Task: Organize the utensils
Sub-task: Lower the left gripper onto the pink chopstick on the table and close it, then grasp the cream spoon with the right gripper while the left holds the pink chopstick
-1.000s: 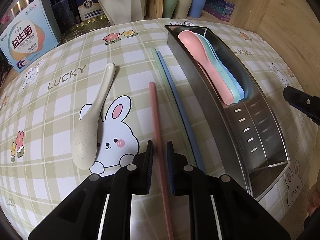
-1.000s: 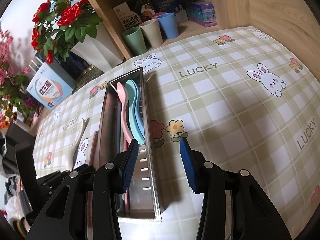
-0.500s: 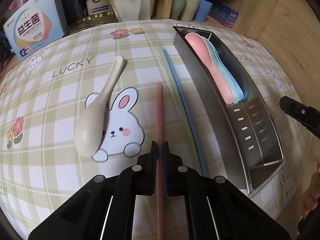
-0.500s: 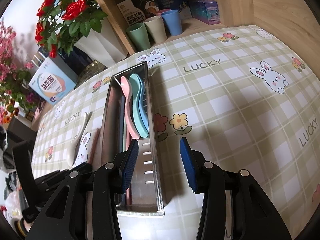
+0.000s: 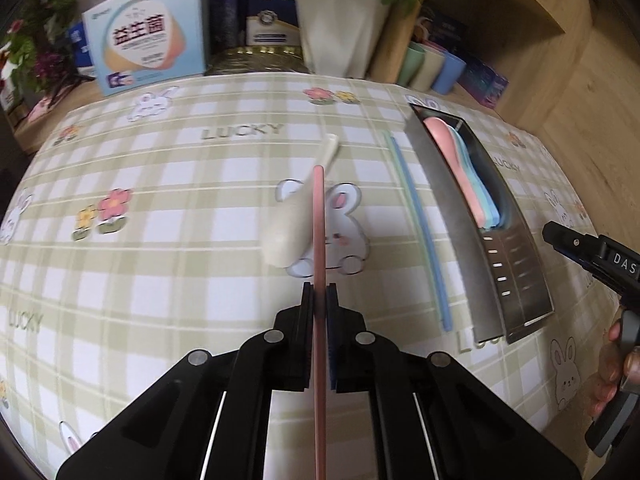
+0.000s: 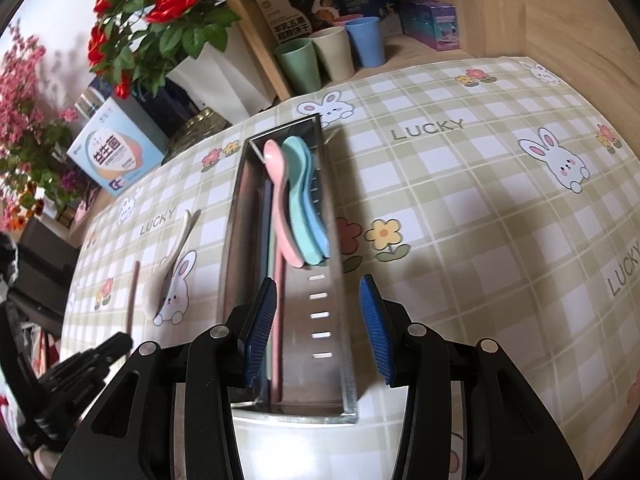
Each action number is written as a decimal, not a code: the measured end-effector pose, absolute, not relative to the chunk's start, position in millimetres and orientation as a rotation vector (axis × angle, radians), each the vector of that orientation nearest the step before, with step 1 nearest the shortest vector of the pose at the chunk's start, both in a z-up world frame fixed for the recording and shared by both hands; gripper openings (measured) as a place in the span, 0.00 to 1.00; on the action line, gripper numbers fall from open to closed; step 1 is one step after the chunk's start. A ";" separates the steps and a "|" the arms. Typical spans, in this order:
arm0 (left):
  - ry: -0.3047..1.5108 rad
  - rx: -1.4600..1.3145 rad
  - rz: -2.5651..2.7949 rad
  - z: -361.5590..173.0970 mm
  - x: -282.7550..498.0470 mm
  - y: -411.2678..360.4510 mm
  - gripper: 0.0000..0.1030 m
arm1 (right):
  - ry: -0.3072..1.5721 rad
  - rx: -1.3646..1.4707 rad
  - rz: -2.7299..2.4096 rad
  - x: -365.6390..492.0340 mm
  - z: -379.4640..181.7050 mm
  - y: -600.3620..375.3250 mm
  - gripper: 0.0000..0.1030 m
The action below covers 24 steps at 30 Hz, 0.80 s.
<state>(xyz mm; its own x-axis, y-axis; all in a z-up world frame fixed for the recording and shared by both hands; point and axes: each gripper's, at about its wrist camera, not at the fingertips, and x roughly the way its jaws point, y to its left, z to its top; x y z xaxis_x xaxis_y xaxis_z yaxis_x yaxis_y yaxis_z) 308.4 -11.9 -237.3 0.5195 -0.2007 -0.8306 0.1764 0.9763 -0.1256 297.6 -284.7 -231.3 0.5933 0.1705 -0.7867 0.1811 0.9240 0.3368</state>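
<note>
In the left wrist view, a pale blue box (image 5: 148, 32) stands at the upper left, behind the checked tablecloth (image 5: 160, 240) with its rabbits and "LUCKY" lettering. Near the centre a cream spoon (image 5: 288, 228) lies flat on the cloth, its handle pointing toward the top of the frame. Crossing in front of it, the pink chopstick (image 5: 319, 232) runs straight up the middle of the picture, pinched between the closed fingers of the left gripper (image 5: 319, 300) at the lower centre; its far end shows over the spoon's handle. Just right of centre a green chopstick (image 5: 404, 196) and a blue chopstick (image 5: 424, 232) lie side by side on the cloth, right beside the long wall of the steel tray (image 5: 452, 216). Inside the tray, in its upper part, a pink spoon (image 5: 456, 160), a green one and a blue one lie nested. At the right edge the right gripper's tip and a hand (image 5: 612, 364) on its handle come into the picture.

In the right wrist view, the right gripper (image 6: 318, 328) sits at the lower centre with its blue-padded fingers about half apart and nothing between them, above the near end of the tray (image 6: 232, 240).
</note>
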 end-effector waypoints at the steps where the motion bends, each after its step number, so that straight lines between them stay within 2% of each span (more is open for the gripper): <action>1: 0.995 -0.030 -0.218 -236.1 306.9 -8.2 0.06 | 0.945 0.401 -0.001 298.1 -231.1 -281.9 0.42; 14: 0.981 -0.106 -0.146 -237.0 302.7 47.8 0.06 | 0.948 0.279 0.153 334.3 -205.9 -205.9 0.42; 24: 0.961 -0.138 -0.086 -243.6 304.1 82.5 0.06 | 1.069 0.310 0.228 373.4 -217.0 -150.2 0.42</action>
<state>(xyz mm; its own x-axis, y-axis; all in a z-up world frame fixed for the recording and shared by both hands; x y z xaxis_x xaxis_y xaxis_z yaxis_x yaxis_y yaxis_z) 304.1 82.5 -243.6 0.5700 -0.1342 -0.8106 0.0113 0.9878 -0.1556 373.4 -150.2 -217.0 0.4646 0.3304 -0.8216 -0.0338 0.9337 0.3565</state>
